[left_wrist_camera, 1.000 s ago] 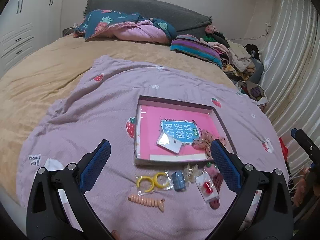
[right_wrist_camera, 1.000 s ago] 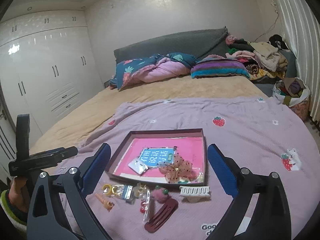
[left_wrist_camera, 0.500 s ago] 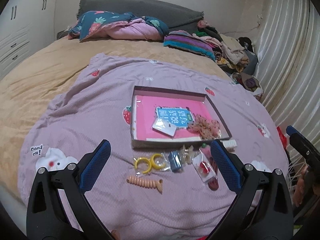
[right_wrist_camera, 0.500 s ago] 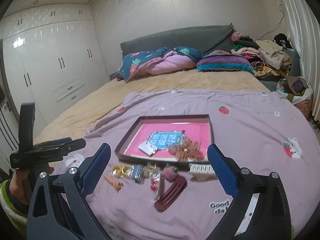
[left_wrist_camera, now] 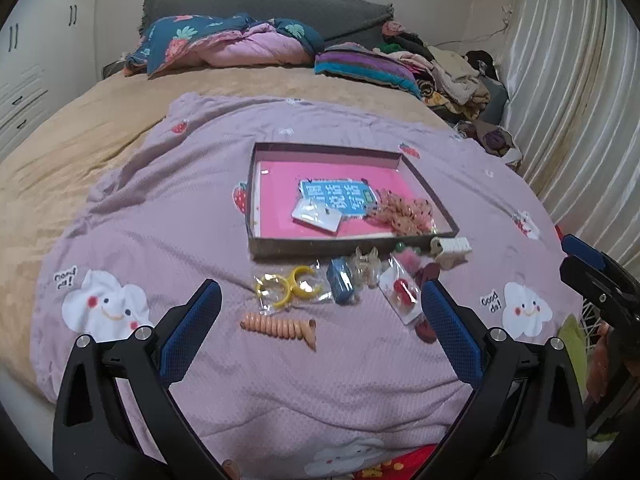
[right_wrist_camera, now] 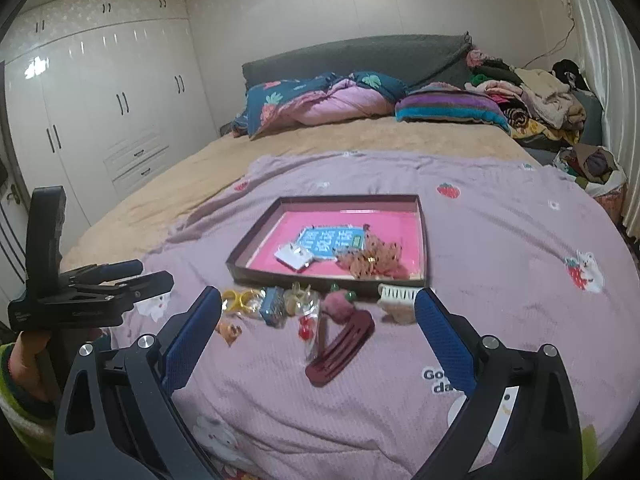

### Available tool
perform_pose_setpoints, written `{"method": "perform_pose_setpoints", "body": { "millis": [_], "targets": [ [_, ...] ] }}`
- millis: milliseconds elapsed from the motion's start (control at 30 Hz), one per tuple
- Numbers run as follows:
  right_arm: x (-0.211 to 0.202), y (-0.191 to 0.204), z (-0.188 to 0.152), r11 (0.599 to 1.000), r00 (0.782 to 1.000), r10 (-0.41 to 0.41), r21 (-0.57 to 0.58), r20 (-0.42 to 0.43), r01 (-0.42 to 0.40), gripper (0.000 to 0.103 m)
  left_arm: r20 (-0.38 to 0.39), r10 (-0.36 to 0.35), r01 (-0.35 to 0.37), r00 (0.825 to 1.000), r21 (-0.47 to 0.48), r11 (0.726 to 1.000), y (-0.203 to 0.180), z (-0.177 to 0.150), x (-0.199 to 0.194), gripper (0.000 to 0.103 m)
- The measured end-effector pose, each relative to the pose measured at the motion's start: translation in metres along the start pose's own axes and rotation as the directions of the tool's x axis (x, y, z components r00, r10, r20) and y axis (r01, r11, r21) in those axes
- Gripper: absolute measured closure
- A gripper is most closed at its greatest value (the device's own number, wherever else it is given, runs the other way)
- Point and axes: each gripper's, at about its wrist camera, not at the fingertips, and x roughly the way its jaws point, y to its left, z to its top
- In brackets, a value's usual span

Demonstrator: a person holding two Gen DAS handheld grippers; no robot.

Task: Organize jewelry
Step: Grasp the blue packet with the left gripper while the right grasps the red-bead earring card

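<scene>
On the bed, a lilac blanket (left_wrist_camera: pixel 160 216) carries a shallow box (left_wrist_camera: pixel 344 246) with a pink floor; inside lie a white card (left_wrist_camera: pixel 318 214) and a dotted bow (left_wrist_camera: pixel 404 210). Just before its near wall lies a row of accessories: yellow hoops (left_wrist_camera: pixel 288 288), a blue clip (left_wrist_camera: pixel 340 282), an orange spiral hair tie (left_wrist_camera: pixel 280 326), a maroon hair clip (right_wrist_camera: pixel 340 354), a white claw clip (left_wrist_camera: pixel 450 248). Left gripper (left_wrist_camera: pixel 320 308): released, jaws spread wide, empty, above the hair tie. Right gripper (right_wrist_camera: pixel 318 316): released, empty, above the maroon hair clip.
</scene>
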Motion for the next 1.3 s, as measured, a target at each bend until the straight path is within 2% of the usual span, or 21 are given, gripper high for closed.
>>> {"method": "perform_pose_setpoints", "body": {
  "millis": [633,967,1000,1133,1300],
  "targets": [
    [0.032,-0.015,-0.039,1.000,0.992,-0.023,0.008,-0.122,0.024,0.006,-0.110,0.016,-0.014,0.994,0.024,1.000,0.003,-0.035,0.035,0.010],
    [0.047,-0.011,-0.050,0.999,0.988,-0.021,-0.033,-0.155,0.017,0.007,-0.142,-0.020,0.024,0.990,0.032,0.999,-0.001,-0.044,0.050,0.010],
    [0.049,-0.010,-0.052,0.999,0.987,-0.020,-0.040,-0.159,0.014,0.008,-0.146,-0.020,0.025,0.989,0.034,0.999,-0.001,-0.044,0.052,0.010],
    [0.062,-0.008,-0.055,0.999,0.981,0.003,-0.050,-0.196,-0.013,0.024,-0.163,-0.028,0.033,0.986,0.029,0.999,0.001,-0.045,0.061,0.010],
    [0.081,-0.004,-0.058,0.997,0.972,0.010,-0.072,-0.236,-0.027,0.035,-0.174,-0.053,0.059,0.983,0.027,0.998,0.000,-0.042,0.070,0.020]
  ]
}}
